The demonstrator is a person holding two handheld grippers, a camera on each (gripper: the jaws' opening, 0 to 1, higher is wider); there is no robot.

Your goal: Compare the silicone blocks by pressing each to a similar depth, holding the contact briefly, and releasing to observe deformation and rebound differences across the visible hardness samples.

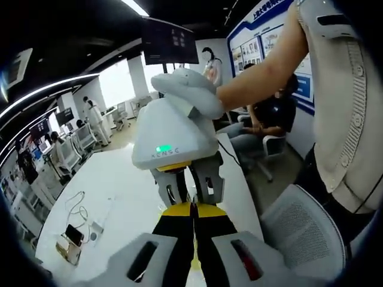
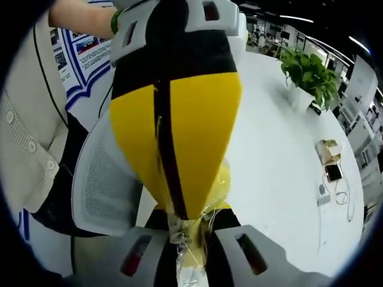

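**Two grippers tip to tip over the table**

L gripper [image 1: 192, 208]: jaws pushed tight together, just a thin dark line btwn them. Black lower down, yellow at the tips. Nothing seen btwn them. In the R gripper view, looms big from the top [image 2: 179, 215], yellow nose pointing down, tip pressed on the yellow block [image 2: 194, 254].

R gripper [image 2: 192, 236]: jaws a little apart w/ the yellow block stuck btwn them, looks gripped on both sides. Block wrapped in shiny clear film, crinkled near the tips. More yellow and film poking out just beside the L gripper's nose. Held up off the table, not lying on it.

In the L gripper view, R gripper [image 1: 191, 194] coming down from above, white body w/ a small green light [image 1: 163, 149], dark fingers [image 1: 175, 190] meeting the L tips. Bare arm [image 1: 257, 72] reaching in from the right to hold it.

Under it all, a big white table [image 1: 119, 191] [image 2: 281, 155]. On the table, well apart from the grippers: phone [image 1: 75, 234] [image 2: 333, 172] w/ a thin white cable [image 1: 78, 209], and a green plant [image 2: 308, 72] in a white pot near the far edge.

White mesh chair [image 1: 299, 230] [image 2: 102, 185] just beside the table. Person in a cream top close by, another person sitting [image 1: 269, 113] near the wall w/ posters. More ppl standing far back [image 1: 93, 116] in the bright room.
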